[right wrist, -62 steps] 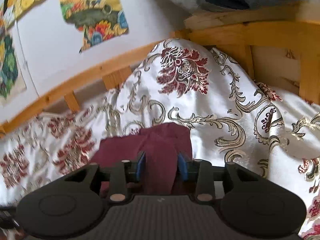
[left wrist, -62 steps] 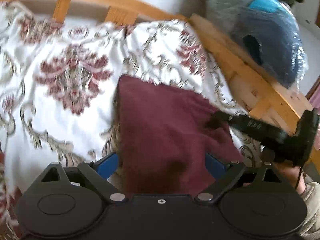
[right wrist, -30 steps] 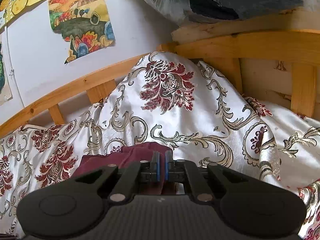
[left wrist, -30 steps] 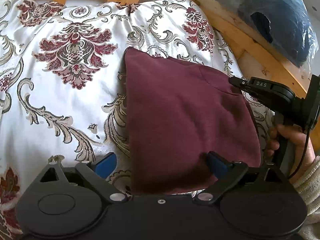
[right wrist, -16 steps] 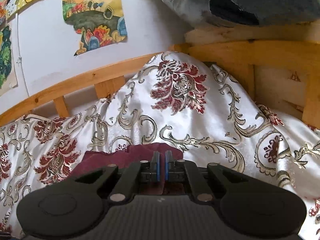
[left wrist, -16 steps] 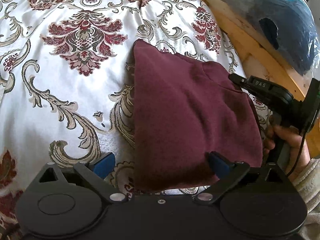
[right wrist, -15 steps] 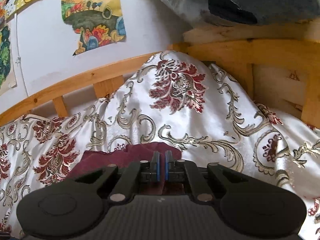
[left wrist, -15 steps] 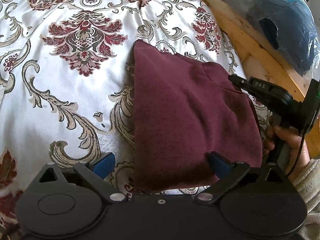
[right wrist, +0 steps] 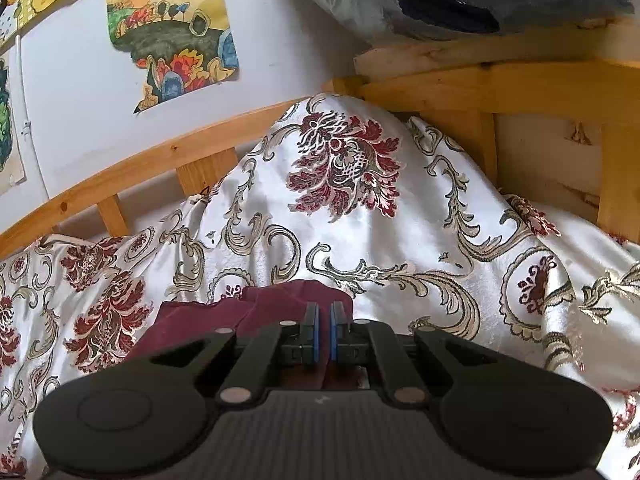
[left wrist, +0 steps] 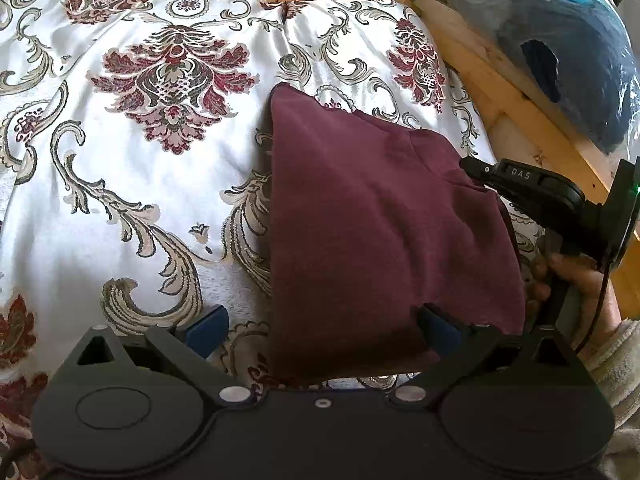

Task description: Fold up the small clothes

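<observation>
A maroon garment (left wrist: 380, 220) lies folded on the patterned bed cover (left wrist: 132, 184). My left gripper (left wrist: 322, 326) is open wide over the garment's near edge. Its blue pads (left wrist: 208, 328) stand either side of that edge, and neither presses on the cloth. In the left wrist view my right gripper (left wrist: 470, 166) reaches in from the right to the garment's far right edge, with a hand (left wrist: 576, 280) on its handle. In the right wrist view the right gripper (right wrist: 324, 320) is shut, pinching a fold of the maroon garment (right wrist: 280, 300).
A wooden bed rail (left wrist: 500, 80) runs along the far and right sides. A plastic-wrapped blue bundle (left wrist: 568, 60) rests on the rail at the upper right. Paper drawings (right wrist: 172, 36) hang on the white wall. The bed cover rises in a hump (right wrist: 348, 168) ahead of the right gripper.
The right gripper's jaws, open around the cloth two seconds ago, have shut on it. The left gripper's view has drawn back from the garment. Both have kept almost still over the last second.
</observation>
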